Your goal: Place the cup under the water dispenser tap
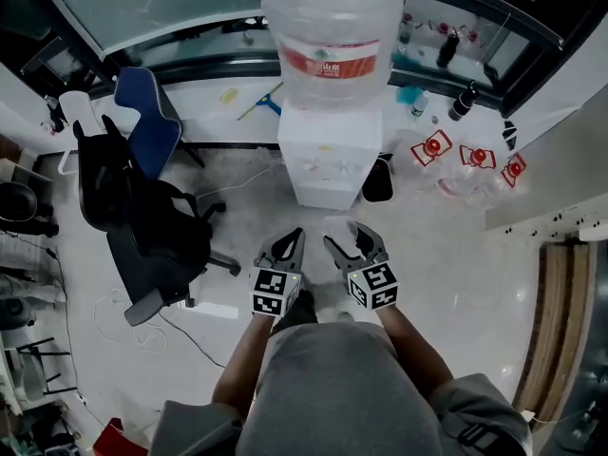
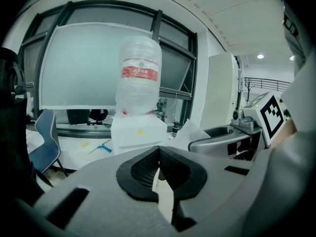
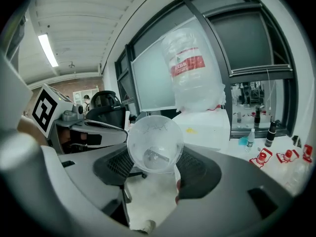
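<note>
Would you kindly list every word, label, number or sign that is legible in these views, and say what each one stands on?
No text reads clearly.
On the water bottle, the red label: white print, too blurred to read.
On the left gripper and right gripper, the cubes: black-and-white square patterns, no words.
On the red-and-white items at the head view's right: too small to read.
</note>
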Demonstrator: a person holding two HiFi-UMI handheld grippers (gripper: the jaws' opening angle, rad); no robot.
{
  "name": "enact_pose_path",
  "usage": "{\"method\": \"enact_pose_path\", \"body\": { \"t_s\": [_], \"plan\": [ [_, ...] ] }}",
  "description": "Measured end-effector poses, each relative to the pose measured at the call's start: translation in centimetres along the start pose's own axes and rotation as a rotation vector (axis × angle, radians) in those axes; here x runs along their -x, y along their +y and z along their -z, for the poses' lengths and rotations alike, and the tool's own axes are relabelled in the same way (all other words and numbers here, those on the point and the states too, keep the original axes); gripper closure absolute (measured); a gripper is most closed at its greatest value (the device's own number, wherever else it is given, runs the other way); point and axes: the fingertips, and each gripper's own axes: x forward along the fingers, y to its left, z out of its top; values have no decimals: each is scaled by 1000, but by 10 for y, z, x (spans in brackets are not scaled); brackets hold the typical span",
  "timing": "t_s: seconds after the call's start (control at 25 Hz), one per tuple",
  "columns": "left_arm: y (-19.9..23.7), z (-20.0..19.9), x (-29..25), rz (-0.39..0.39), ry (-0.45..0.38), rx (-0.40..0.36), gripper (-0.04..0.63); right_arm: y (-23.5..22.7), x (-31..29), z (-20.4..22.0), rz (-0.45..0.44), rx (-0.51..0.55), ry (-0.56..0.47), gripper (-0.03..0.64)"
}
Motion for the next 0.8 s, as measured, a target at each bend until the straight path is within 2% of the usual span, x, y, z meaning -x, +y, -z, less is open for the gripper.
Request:
{"method": "enact_pose_path", "body": {
  "t_s": [0.4,0.68,0.8],
  "plan": [
    [72,11,-33,68,15,54,586,4,-74,3,84,-22,65,359],
    [108,45,-52,41,42,117,586,-7,-109,29,136,-27,129,359],
    [114,64,-63,18,64,151,586,-20,-121,47,127,-17,172,359]
  ]
}}
